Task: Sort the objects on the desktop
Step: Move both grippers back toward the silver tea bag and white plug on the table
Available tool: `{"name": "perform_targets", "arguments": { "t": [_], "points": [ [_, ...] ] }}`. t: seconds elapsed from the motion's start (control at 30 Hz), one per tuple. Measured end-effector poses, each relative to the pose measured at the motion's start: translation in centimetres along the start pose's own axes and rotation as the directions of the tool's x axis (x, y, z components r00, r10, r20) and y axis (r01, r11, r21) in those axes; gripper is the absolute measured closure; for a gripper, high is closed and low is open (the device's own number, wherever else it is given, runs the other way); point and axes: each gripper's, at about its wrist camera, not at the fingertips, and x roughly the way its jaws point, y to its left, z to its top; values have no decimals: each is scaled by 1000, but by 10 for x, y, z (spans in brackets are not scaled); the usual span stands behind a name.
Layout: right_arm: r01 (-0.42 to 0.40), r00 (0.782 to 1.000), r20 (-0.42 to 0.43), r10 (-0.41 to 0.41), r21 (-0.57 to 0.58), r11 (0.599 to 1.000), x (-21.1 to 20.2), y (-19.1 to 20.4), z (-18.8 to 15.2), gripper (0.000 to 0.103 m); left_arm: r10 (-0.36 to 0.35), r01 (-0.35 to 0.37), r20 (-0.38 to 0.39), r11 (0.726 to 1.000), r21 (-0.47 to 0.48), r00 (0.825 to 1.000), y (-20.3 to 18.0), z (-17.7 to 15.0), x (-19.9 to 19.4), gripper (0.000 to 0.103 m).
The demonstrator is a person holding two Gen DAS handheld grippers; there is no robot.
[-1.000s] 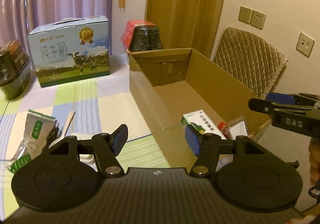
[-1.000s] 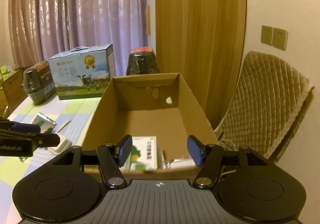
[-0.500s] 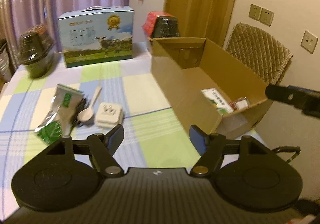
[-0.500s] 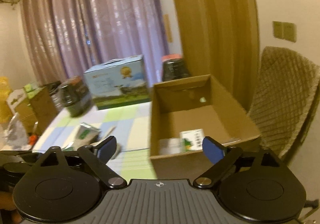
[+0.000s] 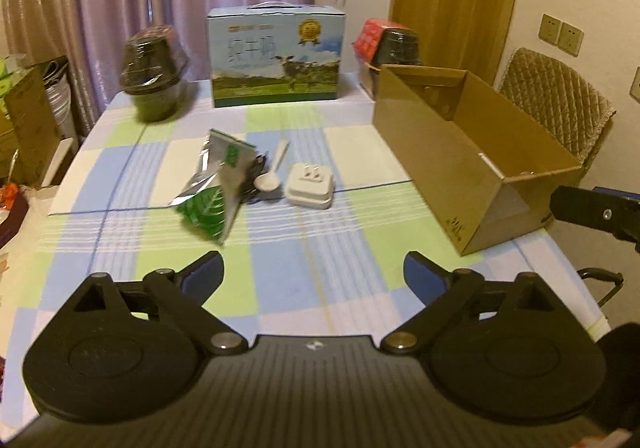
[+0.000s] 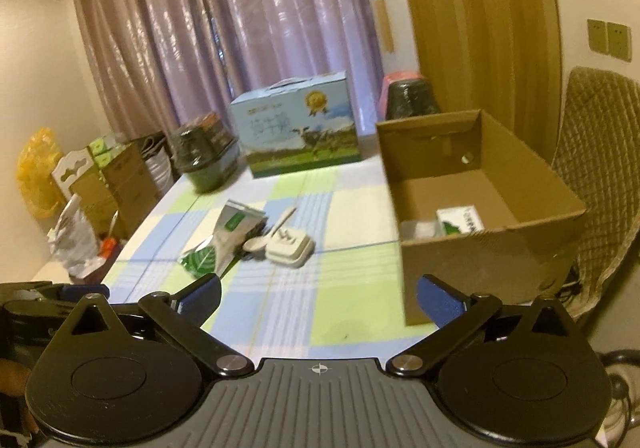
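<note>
A: What's in the cardboard box (image 6: 480,183)?
B: A green-and-white carton (image 6: 460,221). The foil pouch (image 5: 212,191), spoon (image 5: 272,173) and plug adapter (image 5: 309,188) lie on the table.
A: Grippers?
B: Left gripper (image 5: 312,282) and right gripper (image 6: 318,298) are both opening, nothing between their jaws.

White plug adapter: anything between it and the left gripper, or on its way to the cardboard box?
Nothing visible. Bare tablecloth lies between the empty, opening left gripper and the white plug adapter. Toward the cardboard box, only the box's own wall must be cleared.

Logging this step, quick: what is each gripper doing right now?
Left gripper: jaws opening, wide apart, nothing between them.
Right gripper: jaws opening, wide apart, nothing between them.
</note>
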Motion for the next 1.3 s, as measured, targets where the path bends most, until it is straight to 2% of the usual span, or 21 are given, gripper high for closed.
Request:
{"name": "perform_targets", "arguments": {
  "t": [0.57, 1.3],
  "points": [
    [-41, 998, -39, 39, -43, 998, 1, 36, -12, 2, 45, -46, -22, 998, -49, 999, 38, -27, -40, 3],
    [-55, 996, -77, 50, -74, 996, 24, 46, -15, 2, 61, -62, -20, 997, -51, 998, 57, -22, -36, 1]
  ]
}}
